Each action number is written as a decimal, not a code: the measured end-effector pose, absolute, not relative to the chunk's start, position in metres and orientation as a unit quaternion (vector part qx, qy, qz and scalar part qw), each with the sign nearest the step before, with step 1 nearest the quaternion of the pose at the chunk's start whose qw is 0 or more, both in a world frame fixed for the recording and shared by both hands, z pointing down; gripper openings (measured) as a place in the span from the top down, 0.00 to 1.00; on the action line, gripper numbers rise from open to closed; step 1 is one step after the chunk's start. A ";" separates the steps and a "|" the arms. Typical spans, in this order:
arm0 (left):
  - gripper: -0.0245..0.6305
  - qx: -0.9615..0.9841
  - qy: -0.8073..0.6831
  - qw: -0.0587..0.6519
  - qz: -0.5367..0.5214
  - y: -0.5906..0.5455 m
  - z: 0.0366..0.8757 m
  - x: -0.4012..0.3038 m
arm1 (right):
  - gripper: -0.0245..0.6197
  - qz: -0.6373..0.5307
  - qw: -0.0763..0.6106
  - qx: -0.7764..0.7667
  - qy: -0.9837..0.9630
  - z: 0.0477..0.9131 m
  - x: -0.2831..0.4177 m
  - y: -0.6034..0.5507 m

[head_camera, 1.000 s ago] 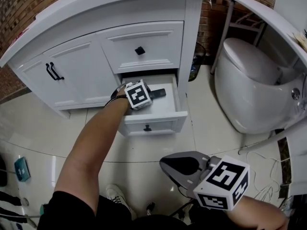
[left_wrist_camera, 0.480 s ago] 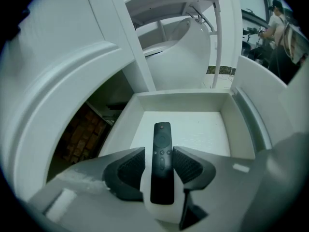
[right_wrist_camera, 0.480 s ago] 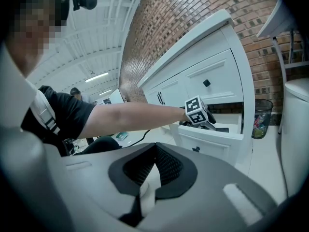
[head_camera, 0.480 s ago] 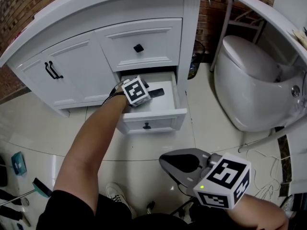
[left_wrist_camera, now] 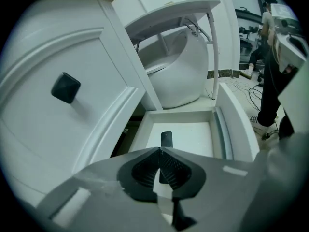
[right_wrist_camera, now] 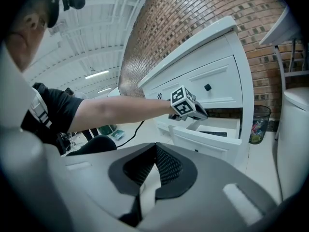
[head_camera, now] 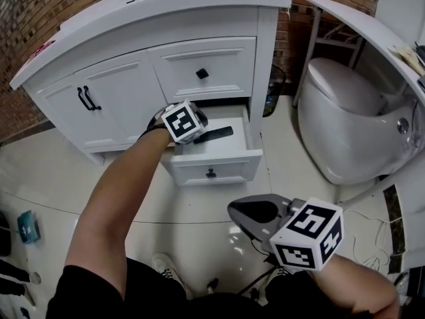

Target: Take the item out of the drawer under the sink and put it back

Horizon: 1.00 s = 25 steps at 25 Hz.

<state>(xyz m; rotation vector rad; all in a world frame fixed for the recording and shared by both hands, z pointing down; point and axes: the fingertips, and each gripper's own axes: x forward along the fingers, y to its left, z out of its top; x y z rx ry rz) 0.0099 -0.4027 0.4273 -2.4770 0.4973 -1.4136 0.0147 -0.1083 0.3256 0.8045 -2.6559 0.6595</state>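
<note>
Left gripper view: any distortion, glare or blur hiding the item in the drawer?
Left gripper view: strong fisheye, black corners, cabinet edges bowed; the dark item in the drawer reads sharp, its near end cut off by the shut left gripper. Head view: soft glare on the floor tiles, none on the item. Right gripper view: same fisheye, drawer small and far.

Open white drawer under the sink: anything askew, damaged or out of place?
Nothing stands out. The white drawer is open and looks intact, and one flat black rectangular item lies on its bottom, slightly angled.
</note>
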 end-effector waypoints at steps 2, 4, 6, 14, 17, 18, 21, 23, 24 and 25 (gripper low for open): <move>0.96 -0.855 0.176 0.121 -0.473 -0.392 0.412 0.003 | 0.96 0.225 0.144 0.288 -0.920 0.325 0.017 -0.110; 0.96 -0.861 0.187 0.114 -0.459 -0.378 0.397 -0.008 | 0.96 0.221 0.142 0.297 -0.918 0.324 0.020 -0.113; 0.96 -0.867 0.199 0.111 -0.443 -0.361 0.379 -0.018 | 0.96 0.219 0.136 0.306 -0.917 0.321 0.025 -0.115; 0.96 -0.902 0.212 0.104 -0.362 -0.269 0.325 -0.042 | 0.96 0.207 0.112 0.354 -0.905 0.309 0.044 -0.119; 0.96 -0.919 0.228 0.079 -0.312 -0.241 0.308 -0.048 | 0.96 0.201 0.110 0.361 -0.904 0.305 0.041 -0.117; 0.96 -0.924 0.240 0.068 -0.290 -0.233 0.300 -0.051 | 0.96 0.197 0.111 0.362 -0.904 0.304 0.039 -0.117; 0.96 -0.937 0.269 0.020 -0.220 -0.209 0.284 -0.063 | 0.96 0.184 0.121 0.366 -0.904 0.306 0.034 -0.113; 0.96 -0.945 0.272 -0.011 -0.183 -0.190 0.276 -0.069 | 0.96 0.178 0.122 0.368 -0.905 0.304 0.030 -0.111; 0.96 -0.947 0.271 -0.019 -0.170 -0.181 0.272 -0.072 | 0.96 0.174 0.121 0.366 -0.906 0.302 0.027 -0.110; 0.96 -0.950 0.268 -0.023 -0.159 -0.171 0.267 -0.072 | 0.96 0.171 0.118 0.365 -0.907 0.299 0.025 -0.109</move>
